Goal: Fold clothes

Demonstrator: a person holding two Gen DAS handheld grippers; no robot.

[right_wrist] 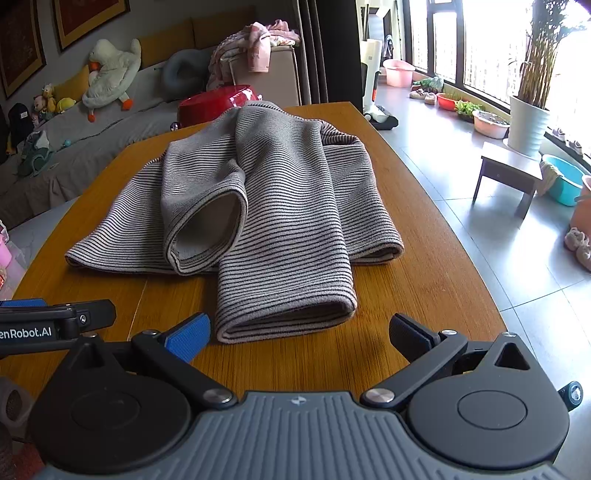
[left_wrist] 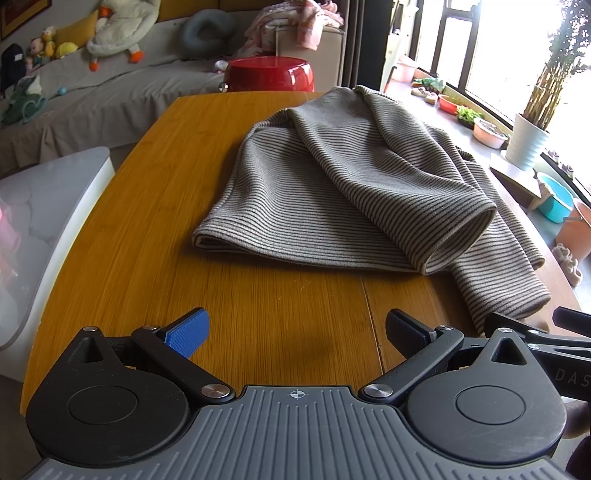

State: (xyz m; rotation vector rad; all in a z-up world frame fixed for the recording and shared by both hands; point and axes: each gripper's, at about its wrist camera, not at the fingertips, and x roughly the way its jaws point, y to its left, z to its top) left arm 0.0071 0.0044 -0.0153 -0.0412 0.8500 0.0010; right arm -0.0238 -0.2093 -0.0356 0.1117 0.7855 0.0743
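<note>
A grey striped sweater (left_wrist: 332,184) lies on the wooden table (left_wrist: 166,221), both sleeves folded over its body. It also shows in the right wrist view (right_wrist: 280,206), with one sleeve cuff (right_wrist: 288,317) pointing at me and the other cuff (right_wrist: 207,232) gaping open. My left gripper (left_wrist: 295,332) is open and empty, above bare table just short of the sweater's hem. My right gripper (right_wrist: 299,336) is open and empty, with the near sleeve cuff just ahead between its fingers, not touched.
A red stool (left_wrist: 271,74) stands beyond the table's far edge. A grey sofa with plush toys (left_wrist: 110,33) is at the back left. A white marble side table (left_wrist: 48,221) is on the left. Basins, plant pots and a small stool (right_wrist: 509,173) stand on the floor at right.
</note>
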